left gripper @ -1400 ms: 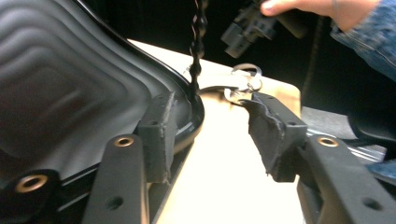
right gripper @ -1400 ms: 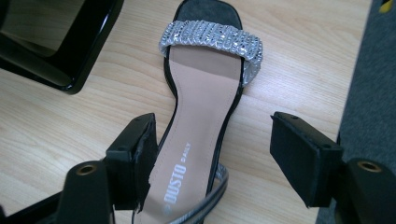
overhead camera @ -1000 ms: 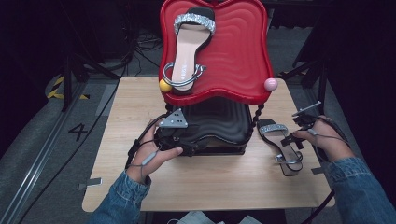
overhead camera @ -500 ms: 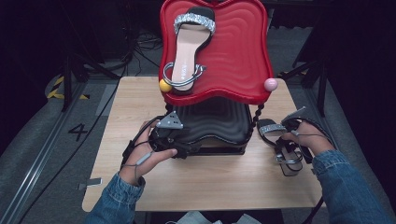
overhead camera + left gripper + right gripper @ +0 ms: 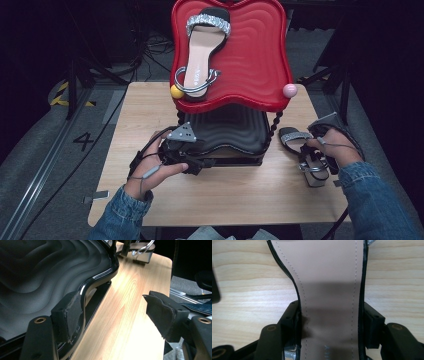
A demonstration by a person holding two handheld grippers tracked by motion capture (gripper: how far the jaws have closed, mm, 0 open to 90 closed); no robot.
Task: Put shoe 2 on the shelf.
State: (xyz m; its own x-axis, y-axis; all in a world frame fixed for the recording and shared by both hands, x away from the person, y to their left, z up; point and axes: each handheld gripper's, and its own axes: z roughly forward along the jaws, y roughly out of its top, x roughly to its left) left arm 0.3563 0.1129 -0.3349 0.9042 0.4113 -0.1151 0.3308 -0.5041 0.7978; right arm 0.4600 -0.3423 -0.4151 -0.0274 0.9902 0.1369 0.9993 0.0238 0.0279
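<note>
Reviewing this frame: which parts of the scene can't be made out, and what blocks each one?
- Sandal on the table: toe and heel cut off by the right gripper view's edges.
- Black lower tray: far part hidden under the red tray, high view.
- Right hand-held gripper: its jaws covered by the hand, high view.

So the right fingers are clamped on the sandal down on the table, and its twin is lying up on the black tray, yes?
Not quite. The right fingers do clamp the sandal on the wooden table, but its twin lies on the red tray, the upper tier. The black tray sits beneath it. The high view shows this.
</note>
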